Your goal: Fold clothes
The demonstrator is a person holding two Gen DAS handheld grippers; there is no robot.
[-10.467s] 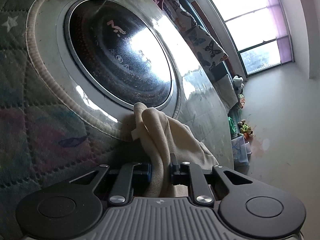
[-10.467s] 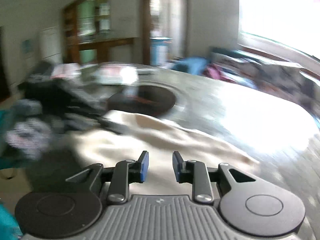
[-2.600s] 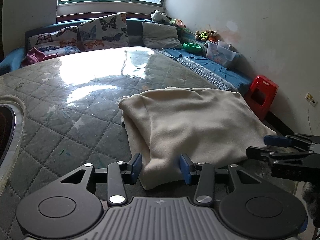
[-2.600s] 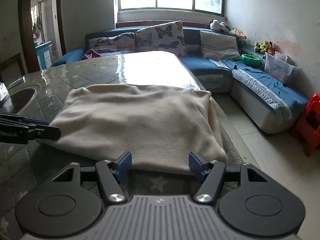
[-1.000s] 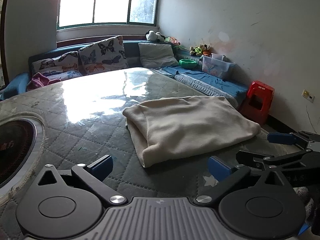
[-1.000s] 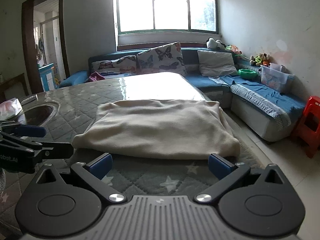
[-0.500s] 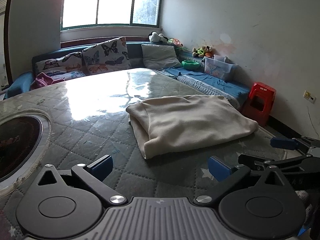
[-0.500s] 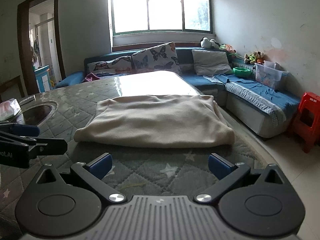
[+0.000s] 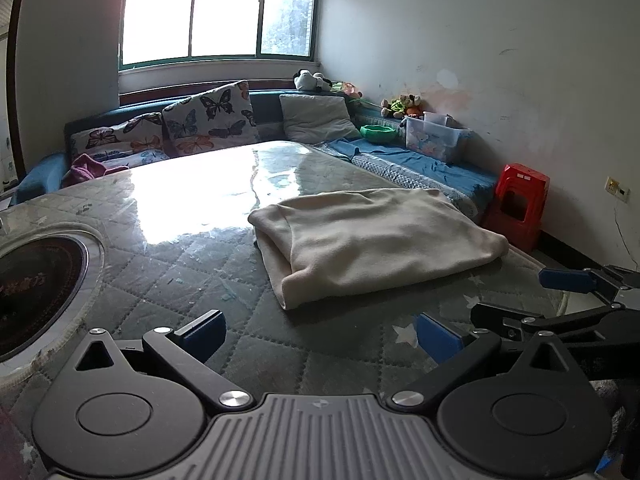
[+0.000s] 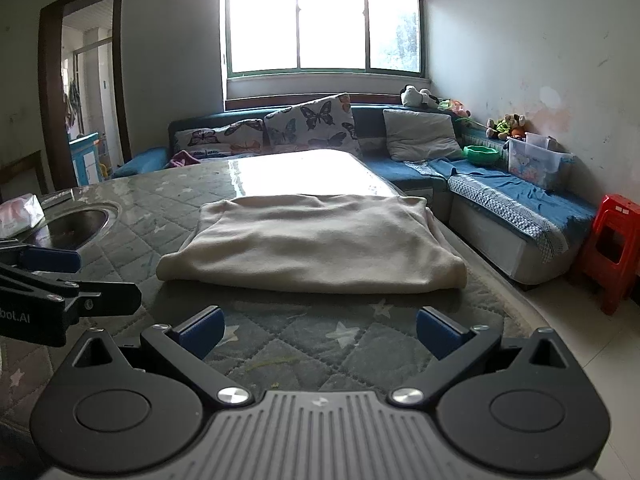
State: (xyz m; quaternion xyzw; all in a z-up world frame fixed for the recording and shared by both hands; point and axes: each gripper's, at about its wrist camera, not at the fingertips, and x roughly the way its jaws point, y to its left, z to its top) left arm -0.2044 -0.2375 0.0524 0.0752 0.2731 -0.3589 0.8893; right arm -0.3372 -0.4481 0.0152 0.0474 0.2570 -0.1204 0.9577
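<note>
Left to right. A round dark stove plate [image 9: 32,292] is sitting sunk into the quilted table [image 9: 160,280] at the far left of the left wrist view. The left gripper [image 9: 318,332] is hovering level over the near part of the table, pointing forward toward the sofa [image 10: 500,204], jaws spread wide and gripping nothing. Its blue fingertips [image 9: 204,330] are standing clear of the cloth.

The cream garment [image 9: 372,240] is lying folded into a flat rectangle on the table, just ahead of both grippers, touching neither, with its right edge near the table's rim.

The right gripper [image 10: 318,330] is hovering beside the left one at about the same height, also pointing forward, jaws fully apart and empty. In the left wrist view it is showing side-on at the right edge [image 9: 576,300].

A red stool [image 10: 616,240] is standing on the floor at the far right, beside the sofa's end.
</note>
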